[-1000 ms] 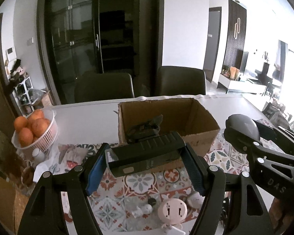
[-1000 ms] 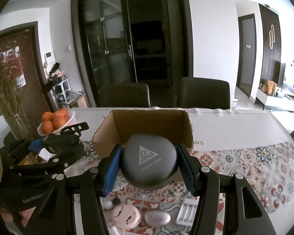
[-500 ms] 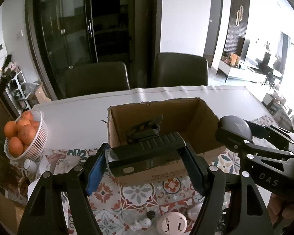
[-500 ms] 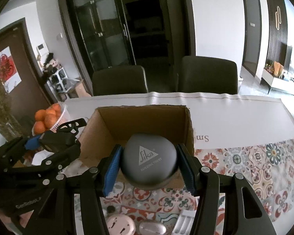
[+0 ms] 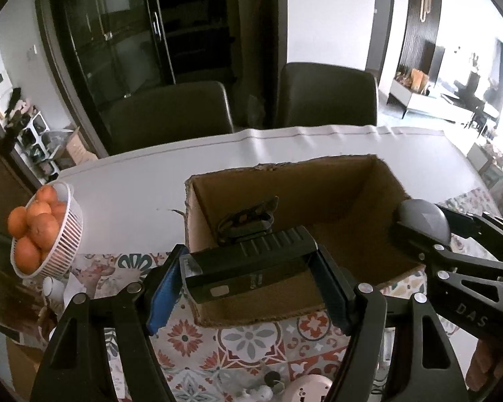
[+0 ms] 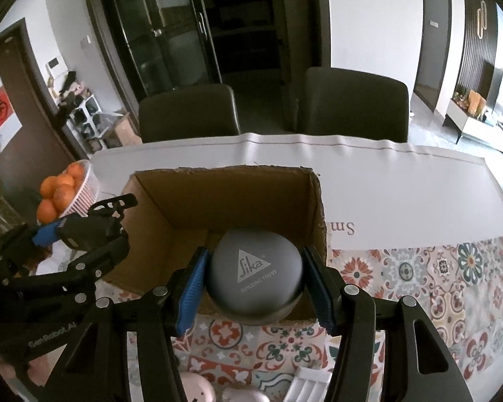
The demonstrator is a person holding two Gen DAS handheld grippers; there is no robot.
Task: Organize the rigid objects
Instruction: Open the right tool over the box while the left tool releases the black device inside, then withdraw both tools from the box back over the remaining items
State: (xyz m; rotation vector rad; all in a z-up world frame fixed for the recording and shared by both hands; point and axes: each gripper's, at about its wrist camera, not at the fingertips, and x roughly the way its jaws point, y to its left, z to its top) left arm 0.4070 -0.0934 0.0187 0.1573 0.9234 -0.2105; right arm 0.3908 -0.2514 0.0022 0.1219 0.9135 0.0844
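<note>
An open cardboard box (image 5: 335, 181) (image 6: 224, 181) stands on the table ahead of both grippers. My left gripper (image 5: 251, 278) is shut on a black rectangular device (image 5: 248, 264), held over the box's near left wall. My right gripper (image 6: 253, 279) is shut on a round grey case (image 6: 253, 274) with a triangle logo, held above the box's near right corner. A dark strapped object (image 5: 248, 221) lies inside the box at its left. Each gripper shows in the other's view: the right gripper (image 5: 429, 231) at the right side, the left gripper (image 6: 84, 227) at the left side.
A white basket of oranges (image 5: 40, 231) (image 6: 67, 191) sits at the table's left edge. Small pale items (image 6: 198, 385) lie on the patterned mat (image 6: 436, 284) near me. Two dark chairs (image 5: 325, 93) stand behind the table's far edge.
Both grippers have moved forward and tilted down toward the box, so it looks larger and its inside shows more. Their holds on the black device and the grey case are unchanged.
</note>
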